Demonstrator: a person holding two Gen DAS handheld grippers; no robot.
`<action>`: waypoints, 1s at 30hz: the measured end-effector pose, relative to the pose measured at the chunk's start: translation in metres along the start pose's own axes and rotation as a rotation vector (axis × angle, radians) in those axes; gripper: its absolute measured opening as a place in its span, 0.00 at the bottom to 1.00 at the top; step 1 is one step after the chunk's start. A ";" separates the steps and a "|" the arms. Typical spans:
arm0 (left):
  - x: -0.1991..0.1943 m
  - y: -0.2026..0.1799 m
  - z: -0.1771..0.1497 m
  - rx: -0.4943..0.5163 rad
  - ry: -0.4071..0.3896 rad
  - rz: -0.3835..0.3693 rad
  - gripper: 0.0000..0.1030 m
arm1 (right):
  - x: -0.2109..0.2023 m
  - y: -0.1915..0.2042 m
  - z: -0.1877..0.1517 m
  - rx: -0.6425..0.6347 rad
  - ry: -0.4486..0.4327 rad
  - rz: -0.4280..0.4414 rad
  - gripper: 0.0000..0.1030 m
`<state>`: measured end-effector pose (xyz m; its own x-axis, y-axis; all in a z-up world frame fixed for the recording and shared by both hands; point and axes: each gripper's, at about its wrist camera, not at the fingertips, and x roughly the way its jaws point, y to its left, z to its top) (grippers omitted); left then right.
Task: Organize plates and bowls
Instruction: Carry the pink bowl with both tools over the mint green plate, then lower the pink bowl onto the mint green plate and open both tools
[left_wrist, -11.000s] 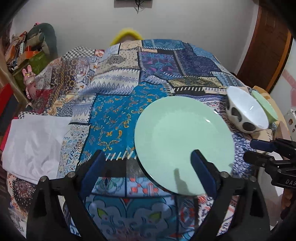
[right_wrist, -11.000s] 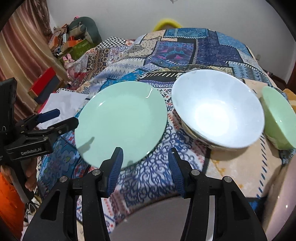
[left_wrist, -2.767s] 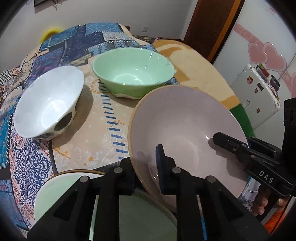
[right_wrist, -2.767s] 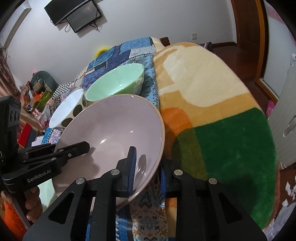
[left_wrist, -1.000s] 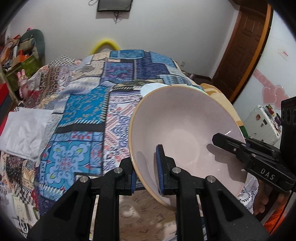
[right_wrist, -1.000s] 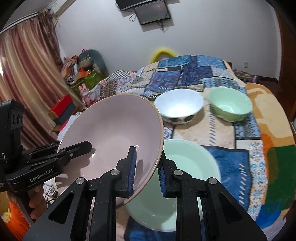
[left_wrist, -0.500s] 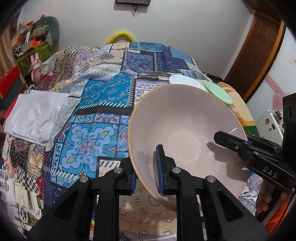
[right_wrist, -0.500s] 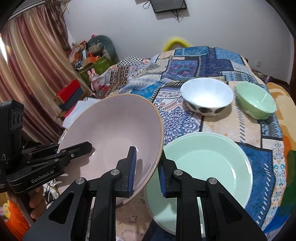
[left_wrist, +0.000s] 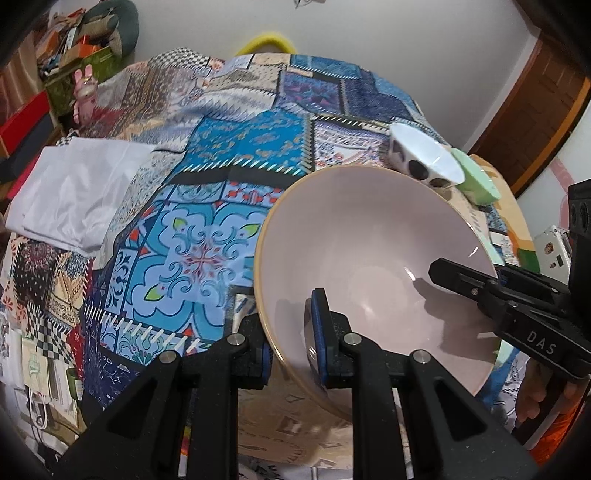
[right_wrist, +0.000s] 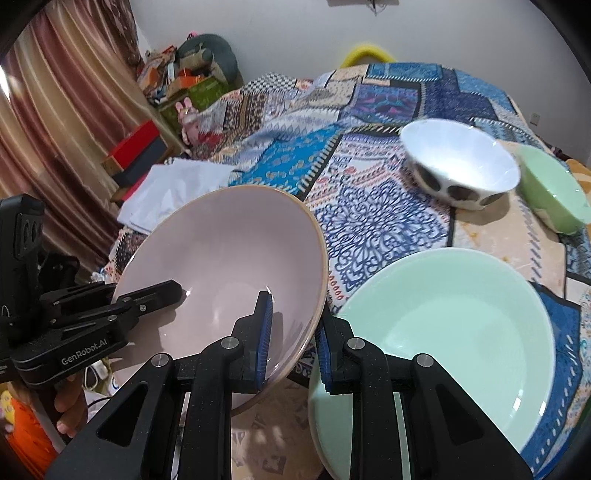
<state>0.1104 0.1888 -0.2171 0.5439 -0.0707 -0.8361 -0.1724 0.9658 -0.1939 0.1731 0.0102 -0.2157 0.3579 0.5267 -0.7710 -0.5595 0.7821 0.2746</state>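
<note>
While both grippers have kept their pinch on the pink plate (right_wrist: 221, 266), I have carried it away from the far end of the bed, where it was tilted up over the orange-and-green blanket a few seconds ago, and brought it over the patchwork quilt (left_wrist: 192, 251). In the last half second it has dropped lower and drifted left of the mint plate (right_wrist: 443, 332), which now lies flat on the quilt just right of my right gripper (right_wrist: 291, 339). I judge from this that the carry is nearly done and that the set-down is what remains, most likely on or beside the mint plate.

My left gripper (left_wrist: 290, 332) has its jaws pressed on the near-left rim of the pink plate, one blue pad inside the dish and one beneath. My right gripper pinches the opposite rim the same way. The plate hangs between them, tilted, clear of the quilt as far as I can tell; its underside is hidden, so I would not swear to that.

It is a wide, shallow dish, dusty pink and glossy, with a thin tan edge, and it looks clean and unchipped. Beyond it the white spotted bowl (right_wrist: 461, 173) and the green bowl (right_wrist: 550, 192) stand side by side, nearly touching, at the far right.
</note>
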 end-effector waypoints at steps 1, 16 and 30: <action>0.002 0.003 0.000 -0.004 0.005 0.003 0.17 | 0.005 0.001 0.000 -0.003 0.012 0.003 0.19; 0.020 0.023 -0.013 -0.010 0.048 0.044 0.17 | 0.030 0.007 -0.004 -0.051 0.093 0.000 0.22; -0.022 0.016 0.006 0.008 -0.071 0.098 0.32 | -0.017 -0.006 0.007 -0.058 -0.010 -0.054 0.30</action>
<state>0.1004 0.2069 -0.1985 0.5821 0.0413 -0.8121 -0.2213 0.9691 -0.1093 0.1752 -0.0013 -0.2001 0.3961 0.4876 -0.7780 -0.5816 0.7889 0.1983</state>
